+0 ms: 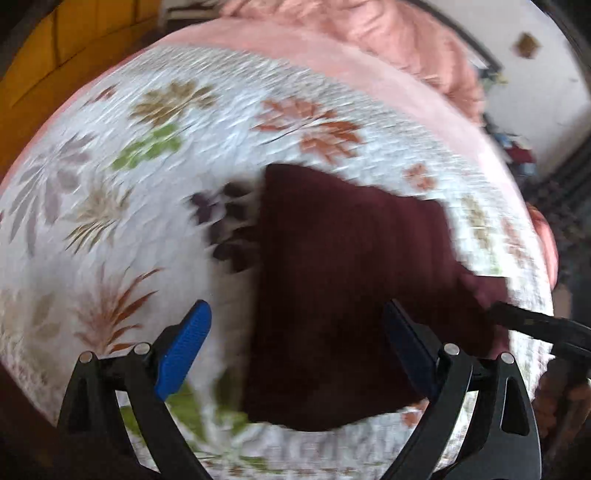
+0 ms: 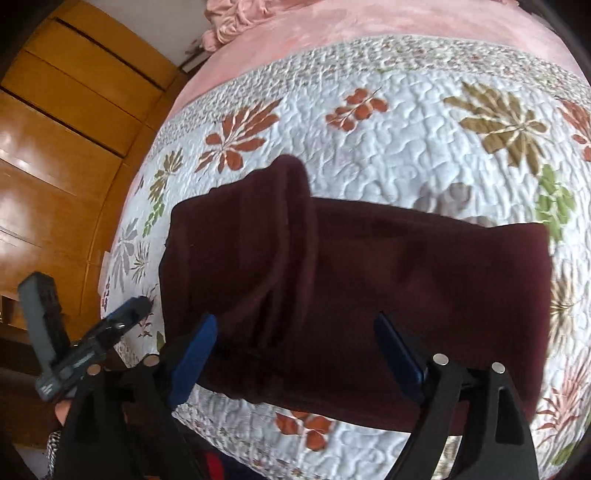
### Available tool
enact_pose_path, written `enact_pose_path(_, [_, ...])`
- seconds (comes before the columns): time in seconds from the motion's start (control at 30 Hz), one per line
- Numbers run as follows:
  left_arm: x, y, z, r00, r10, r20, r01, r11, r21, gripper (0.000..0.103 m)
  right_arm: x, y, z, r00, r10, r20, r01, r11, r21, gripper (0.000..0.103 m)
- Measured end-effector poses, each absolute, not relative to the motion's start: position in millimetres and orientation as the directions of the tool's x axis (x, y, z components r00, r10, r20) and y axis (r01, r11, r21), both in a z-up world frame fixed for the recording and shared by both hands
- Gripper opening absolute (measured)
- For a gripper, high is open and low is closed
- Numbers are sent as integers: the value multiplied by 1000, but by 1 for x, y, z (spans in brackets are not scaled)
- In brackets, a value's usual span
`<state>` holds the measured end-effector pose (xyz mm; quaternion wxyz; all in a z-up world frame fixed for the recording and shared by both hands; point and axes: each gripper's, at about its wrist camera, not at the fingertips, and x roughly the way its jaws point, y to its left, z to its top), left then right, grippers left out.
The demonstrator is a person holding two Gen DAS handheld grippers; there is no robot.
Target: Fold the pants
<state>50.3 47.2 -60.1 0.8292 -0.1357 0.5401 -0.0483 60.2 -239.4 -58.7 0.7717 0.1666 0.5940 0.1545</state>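
Pants (image 2: 369, 295) in dark maroon lie folded on your quilt (image 2: 406, 122), a white one stitched with rust, olive and green leaves. In your right wrist view they form a wide band across the middle of the bed, with a rounded, doubled-over flap rising at the left end and long creases running toward the near edge. The near hem of the cloth sits just in front of your right gripper (image 2: 295, 354).

Your right gripper has its blue pads (image 2: 195, 354) spread wide, with cloth showing in the gap between them, and they grip nothing. Whether the tips touch the fabric cannot be told.

Your left gripper (image 1: 297, 343) is likewise wide open and empty. Its view is smeared by motion blur. One blue pad (image 1: 184, 350) hangs over bare quilt to the left of the pants, the other over the maroon cloth. From this side the pants (image 1: 351, 277) reach from the middle of the frame to the near edge.

Your left gripper shows at the left edge of the right wrist view, beside the bed's corner. Pink bedding (image 2: 332, 29) lies at the far end of the bed, and a wooden wardrobe (image 2: 55, 129) stands to the left.
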Motion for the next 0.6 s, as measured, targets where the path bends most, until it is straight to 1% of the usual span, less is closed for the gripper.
enact_pose_path(0.1, [54, 57, -77, 354, -231, -907, -95, 955, -280, 93, 64, -235, -66, 228, 444, -867, -15, 891, 453, 91])
enact_pose_path(0.2, [58, 57, -93, 312, -213, -926, -73, 966, -247, 93, 65, -235, -75, 205, 477, -855, 10, 872, 489, 91])
enact_pose_path(0.4, [57, 58, -99, 295, -226, -929, -71, 964, -257, 95, 65, -226, -77, 190, 487, -852, -21, 870, 493, 89])
enact_pose_path(0.47, [55, 57, -98, 297, -222, -929, -67, 965, -252, 95, 66, -219, -82, 164, 495, -853, -40, 867, 496, 83])
enact_pose_path(0.5, [56, 56, -96, 297, -221, -929, -64, 966, -250, 95, 66, -213, -84, 153, 495, -855, -55, 868, 493, 82])
enact_pose_path(0.53, [55, 56, -96, 296, -222, -929, -62, 966, -251, 95, 65, -210, -87, 148, 493, -857, -65, 870, 489, 78])
enact_pose_path(0.57, [55, 57, -97, 294, -224, -929, -64, 965, -253, 95, 65, -207, -88, 145, 495, -857, -75, 869, 489, 63])
enact_pose_path(0.6, [56, 59, -98, 290, -228, -929, -69, 964, -258, 95, 64, -204, -90, 139, 506, -851, -84, 863, 499, 55])
